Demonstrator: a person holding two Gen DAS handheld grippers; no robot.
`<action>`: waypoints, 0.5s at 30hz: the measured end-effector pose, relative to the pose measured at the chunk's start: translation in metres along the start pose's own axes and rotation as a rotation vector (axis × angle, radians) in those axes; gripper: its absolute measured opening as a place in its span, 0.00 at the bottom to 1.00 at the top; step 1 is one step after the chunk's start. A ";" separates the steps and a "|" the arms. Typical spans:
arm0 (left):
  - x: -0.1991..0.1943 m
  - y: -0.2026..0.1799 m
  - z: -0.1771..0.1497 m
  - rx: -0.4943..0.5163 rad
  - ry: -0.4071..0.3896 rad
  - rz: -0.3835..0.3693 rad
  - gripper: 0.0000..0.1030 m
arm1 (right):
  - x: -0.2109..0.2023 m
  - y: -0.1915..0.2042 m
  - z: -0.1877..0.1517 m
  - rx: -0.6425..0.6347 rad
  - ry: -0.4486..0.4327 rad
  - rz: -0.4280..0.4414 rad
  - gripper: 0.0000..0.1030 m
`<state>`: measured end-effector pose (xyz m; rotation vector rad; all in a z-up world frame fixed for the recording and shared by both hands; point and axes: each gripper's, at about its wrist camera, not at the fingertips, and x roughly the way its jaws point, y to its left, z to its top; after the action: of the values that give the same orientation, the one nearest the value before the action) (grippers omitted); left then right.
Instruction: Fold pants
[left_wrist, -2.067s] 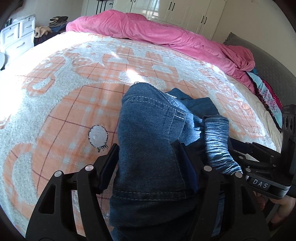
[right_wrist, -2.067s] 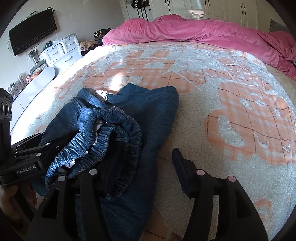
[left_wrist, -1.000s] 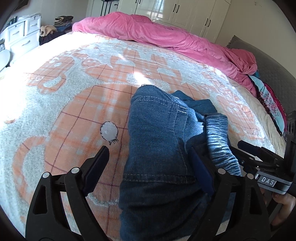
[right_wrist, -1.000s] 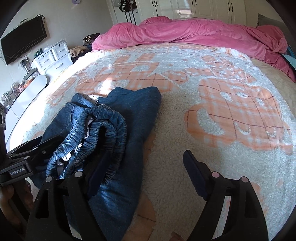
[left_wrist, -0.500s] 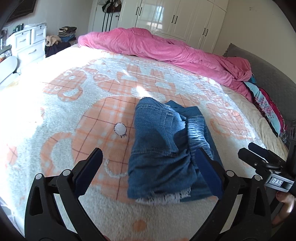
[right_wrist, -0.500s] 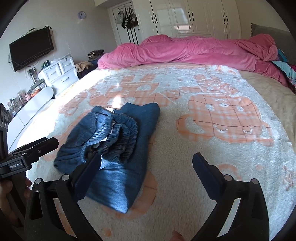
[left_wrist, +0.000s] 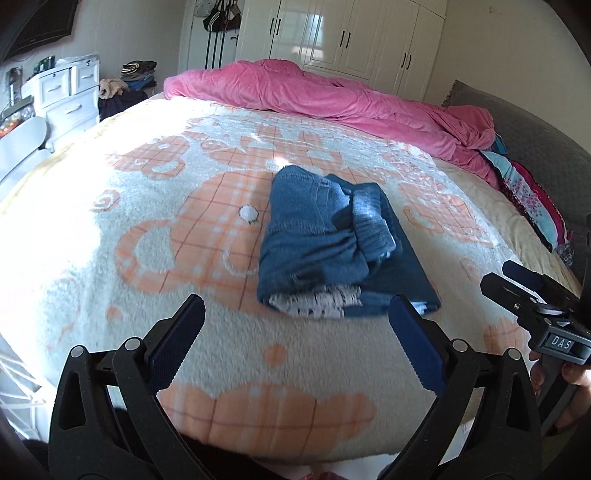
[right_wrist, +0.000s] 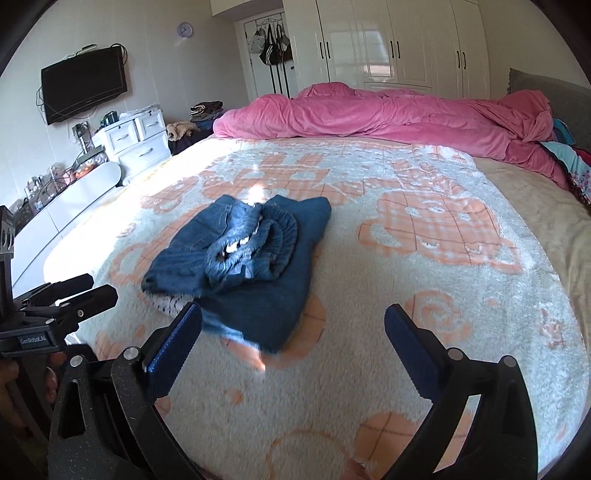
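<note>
The blue denim pants (left_wrist: 332, 243) lie in a folded bundle on the white and orange fleece blanket (left_wrist: 147, 229), with the gathered waistband on top and a white lace hem at the near end. My left gripper (left_wrist: 295, 317) hovers open just in front of the bundle, nothing between its blue pads. In the right wrist view the pants (right_wrist: 251, 258) lie ahead and to the left, and my right gripper (right_wrist: 293, 325) stands open, clear of the cloth. Each gripper shows in the other's view: the right one (left_wrist: 532, 299) at the right edge, the left one (right_wrist: 70, 291) at the left edge.
A crumpled pink duvet (left_wrist: 332, 99) runs along the far side of the bed, with patterned cloth (left_wrist: 532, 199) by the grey headboard (left_wrist: 546, 147). White drawers (right_wrist: 136, 140) and a wall television (right_wrist: 85, 85) stand to the left, white wardrobes (right_wrist: 388, 44) behind.
Both grippers opened wide, let go of the pants and pulled back and up. The bundle now lies free on the blanket, farther ahead in both views.
</note>
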<state>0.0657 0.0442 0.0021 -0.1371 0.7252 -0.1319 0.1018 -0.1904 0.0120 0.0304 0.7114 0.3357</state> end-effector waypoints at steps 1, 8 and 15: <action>-0.001 -0.001 -0.005 0.005 0.009 -0.002 0.91 | -0.001 0.000 -0.004 0.001 0.004 0.000 0.96; -0.003 -0.002 -0.030 -0.016 0.045 0.015 0.91 | -0.004 0.000 -0.034 -0.001 0.065 -0.014 0.96; -0.004 0.004 -0.036 -0.041 0.056 0.042 0.91 | -0.006 0.000 -0.046 0.001 0.089 -0.011 0.96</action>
<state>0.0395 0.0462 -0.0225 -0.1577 0.7866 -0.0811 0.0681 -0.1958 -0.0193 0.0124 0.7998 0.3273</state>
